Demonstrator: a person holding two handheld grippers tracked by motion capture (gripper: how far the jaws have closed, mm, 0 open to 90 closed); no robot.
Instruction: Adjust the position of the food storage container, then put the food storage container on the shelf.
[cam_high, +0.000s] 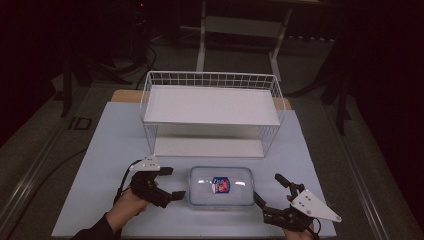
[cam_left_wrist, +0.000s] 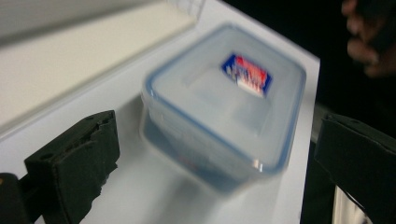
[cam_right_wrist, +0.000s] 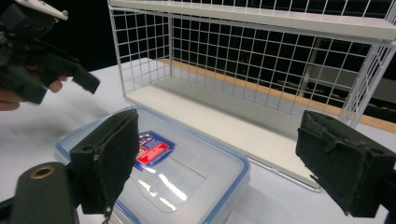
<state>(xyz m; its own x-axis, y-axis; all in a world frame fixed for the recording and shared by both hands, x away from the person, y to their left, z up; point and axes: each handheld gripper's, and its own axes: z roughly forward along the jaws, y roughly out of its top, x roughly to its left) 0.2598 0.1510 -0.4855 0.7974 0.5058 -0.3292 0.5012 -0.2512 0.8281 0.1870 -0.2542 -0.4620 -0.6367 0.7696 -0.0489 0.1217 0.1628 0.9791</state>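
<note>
A clear plastic box (cam_high: 220, 186), rectangular with rounded corners, blue-rimmed lid and a red-and-blue label too blurred to read, lies on the desk (cam_high: 107, 150) before a white wire shelf (cam_high: 212, 107), between the spread left gripper (cam_high: 169, 183) and the spread right gripper (cam_high: 269, 189).

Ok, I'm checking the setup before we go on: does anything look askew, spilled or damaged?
Nothing stands out. The lidded container lies flat on the table, lid seated all round, square to the wire shelf rack behind it. The rack stands upright. No spill shows. Both grippers flank the container, jaws open.
</note>
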